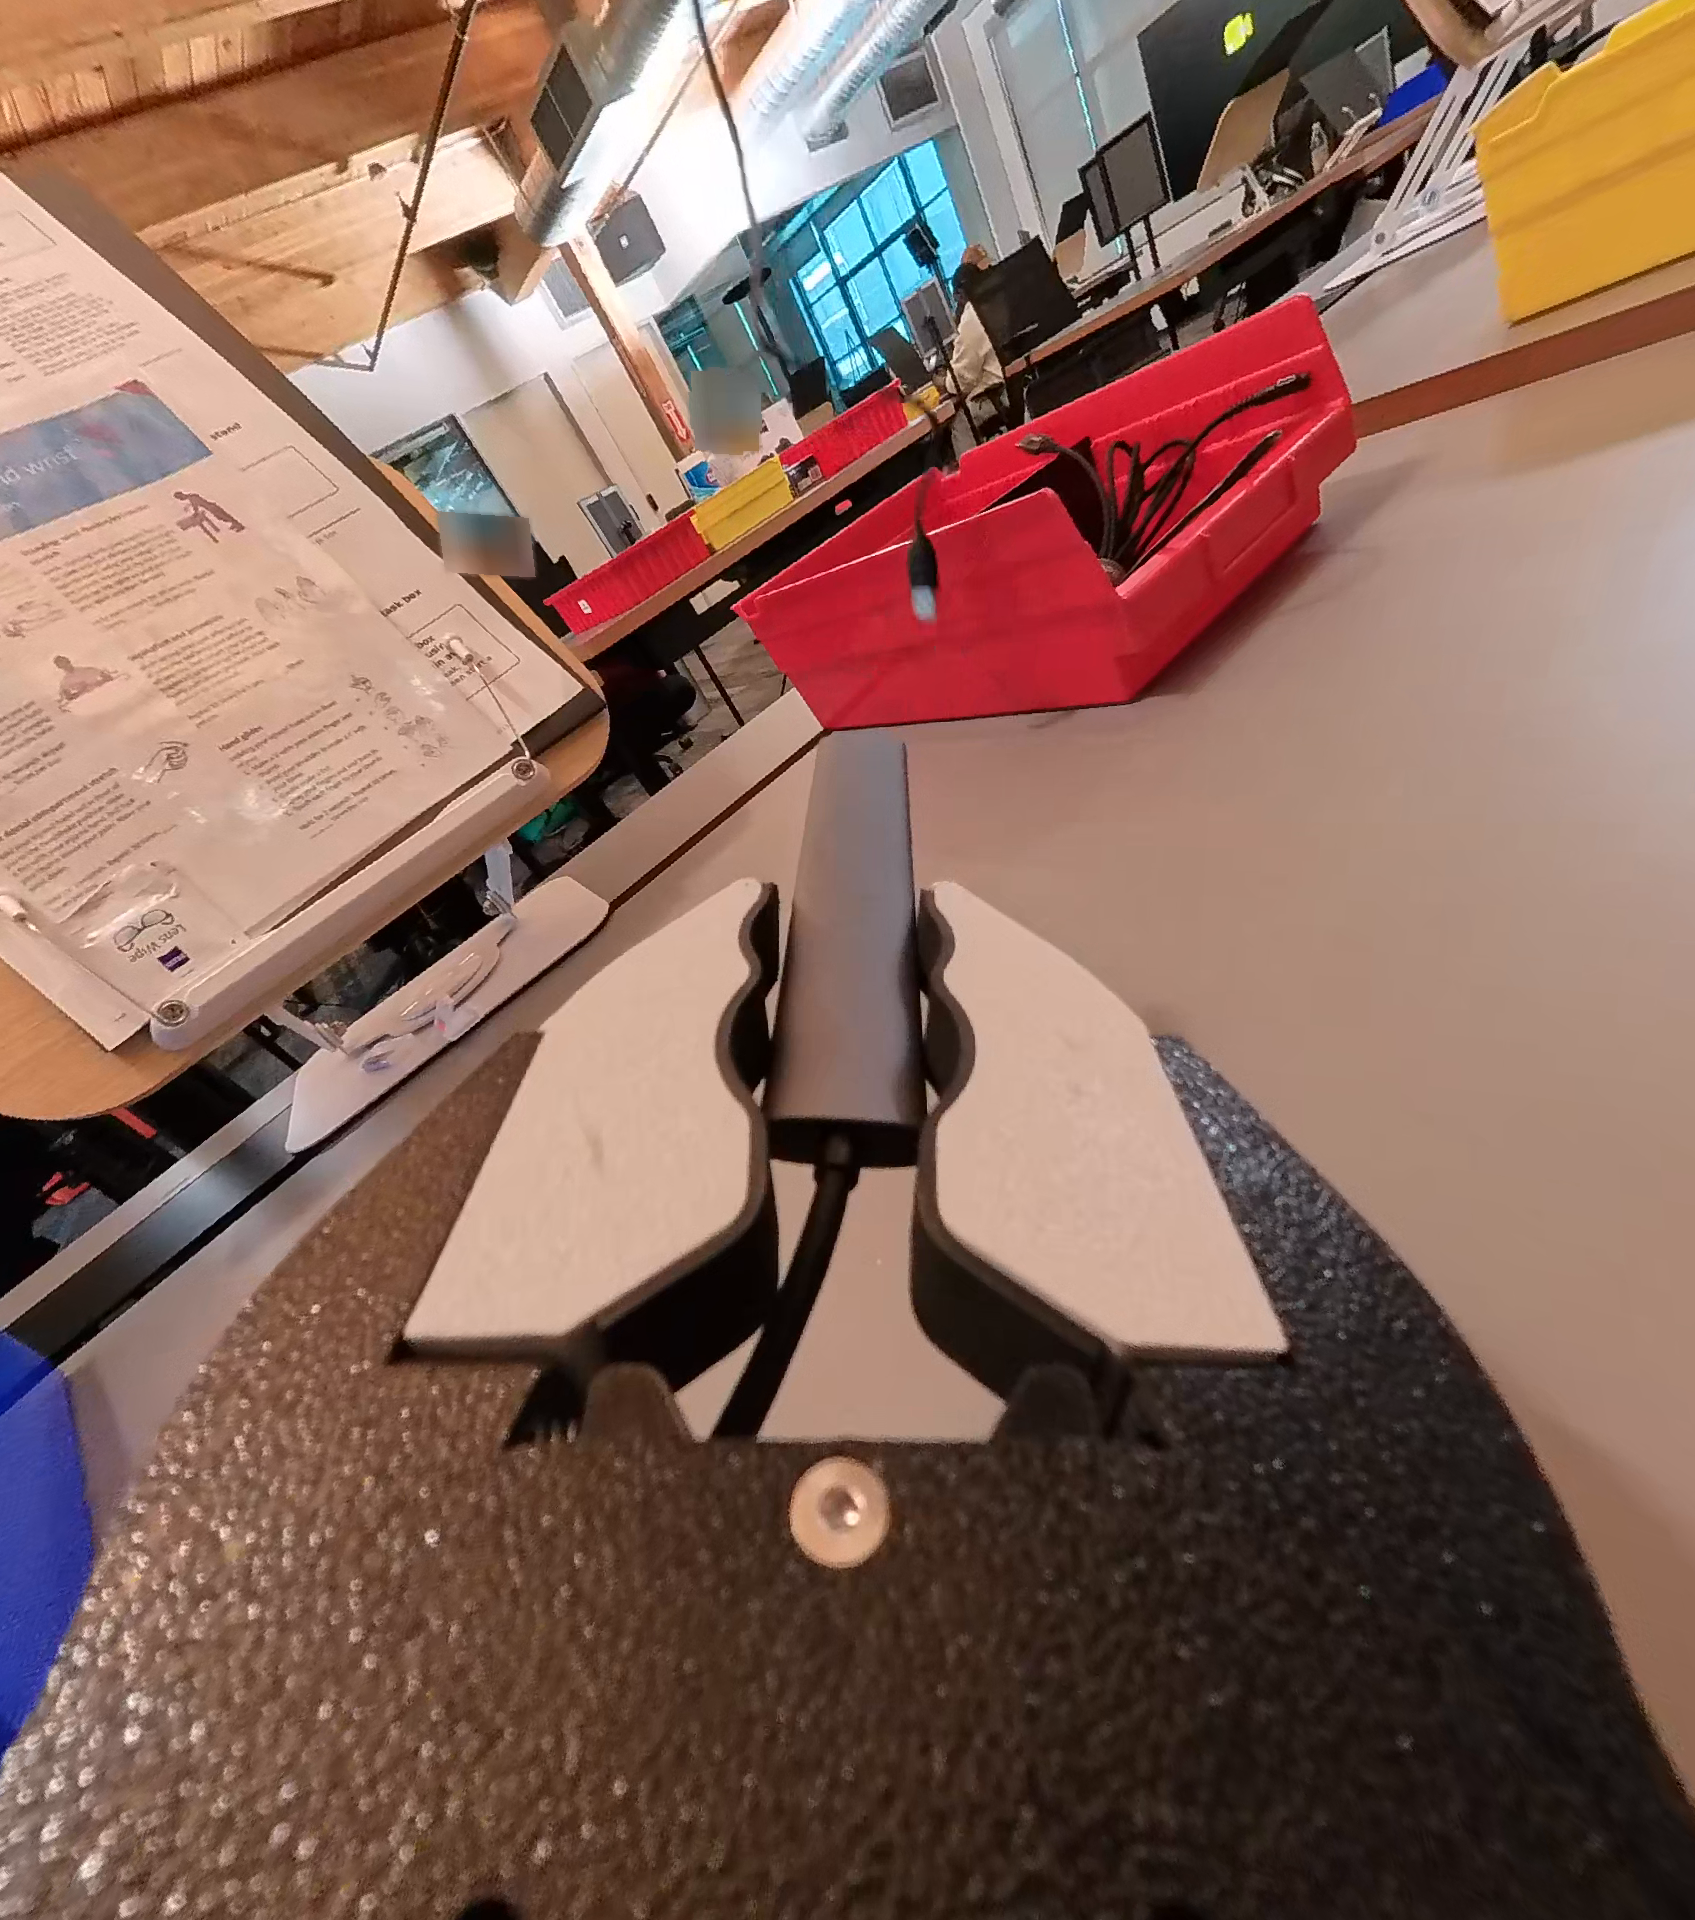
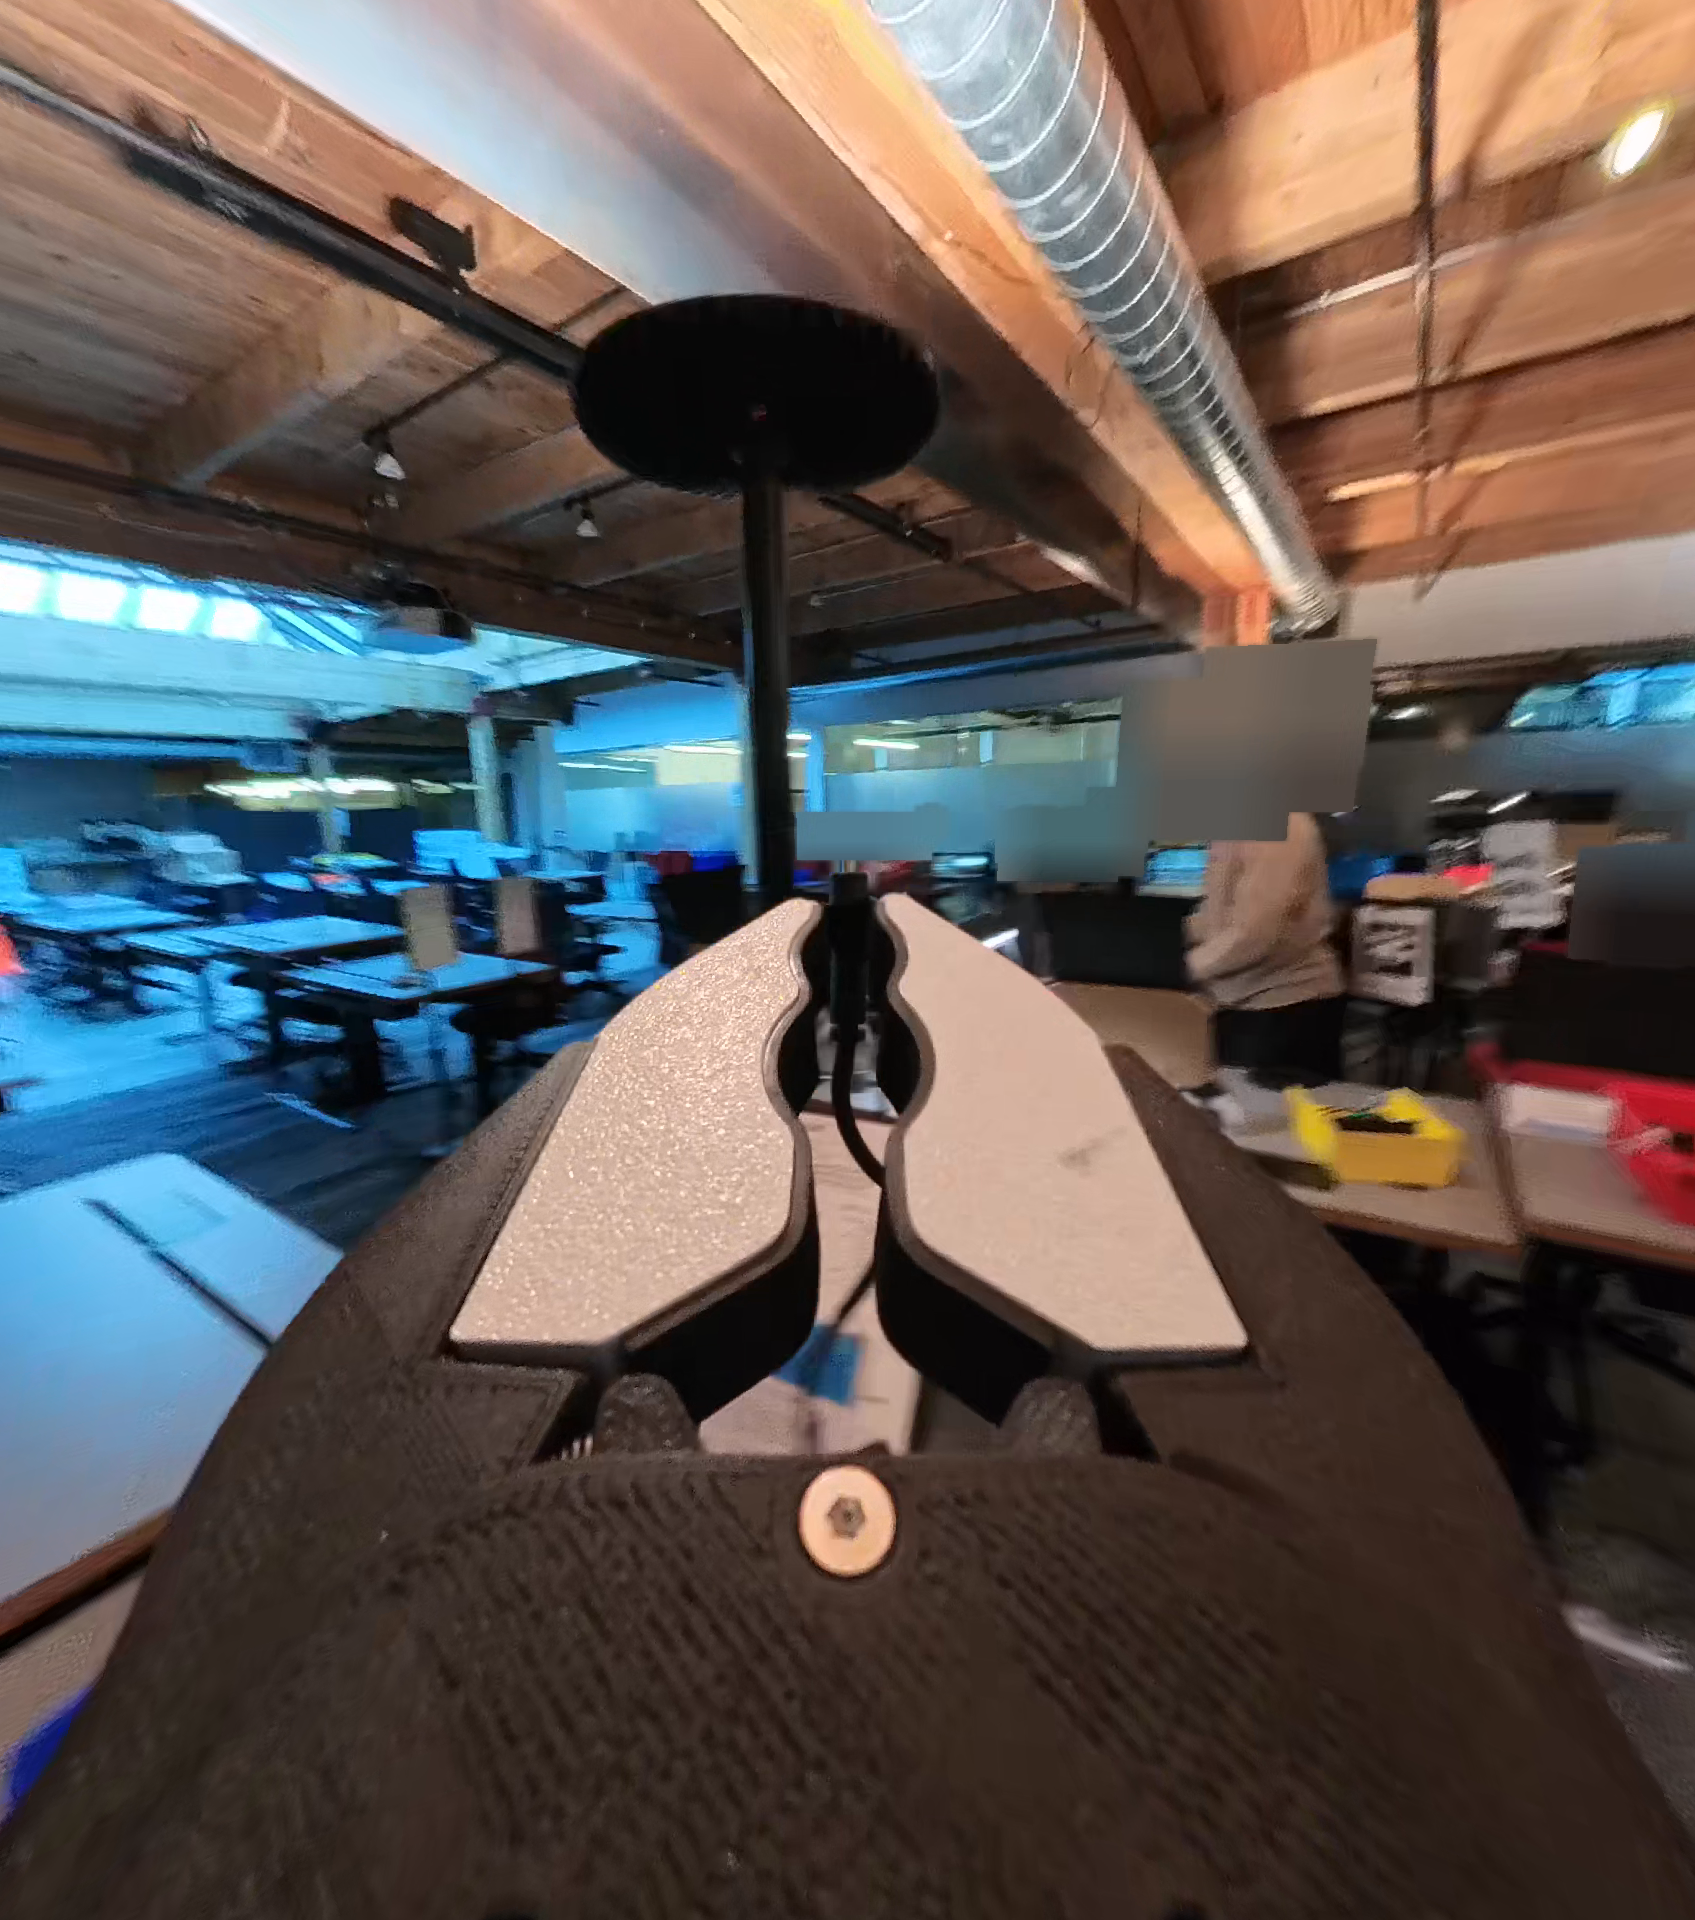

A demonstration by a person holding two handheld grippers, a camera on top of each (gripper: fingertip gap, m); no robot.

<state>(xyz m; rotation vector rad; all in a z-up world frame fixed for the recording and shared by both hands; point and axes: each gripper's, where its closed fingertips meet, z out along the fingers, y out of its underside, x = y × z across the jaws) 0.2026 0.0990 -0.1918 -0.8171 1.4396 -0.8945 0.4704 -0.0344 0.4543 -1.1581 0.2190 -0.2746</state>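
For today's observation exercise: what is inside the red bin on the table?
The red bin holds tangled black cables; one plug hangs over its wall. The wall hides its floor.

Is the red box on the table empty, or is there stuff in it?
Not empty. The red box holds a tangle of black cables, and one cable end hangs over its near wall.

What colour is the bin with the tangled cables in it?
Red bin, seen best in the left wrist view; the cables are black.
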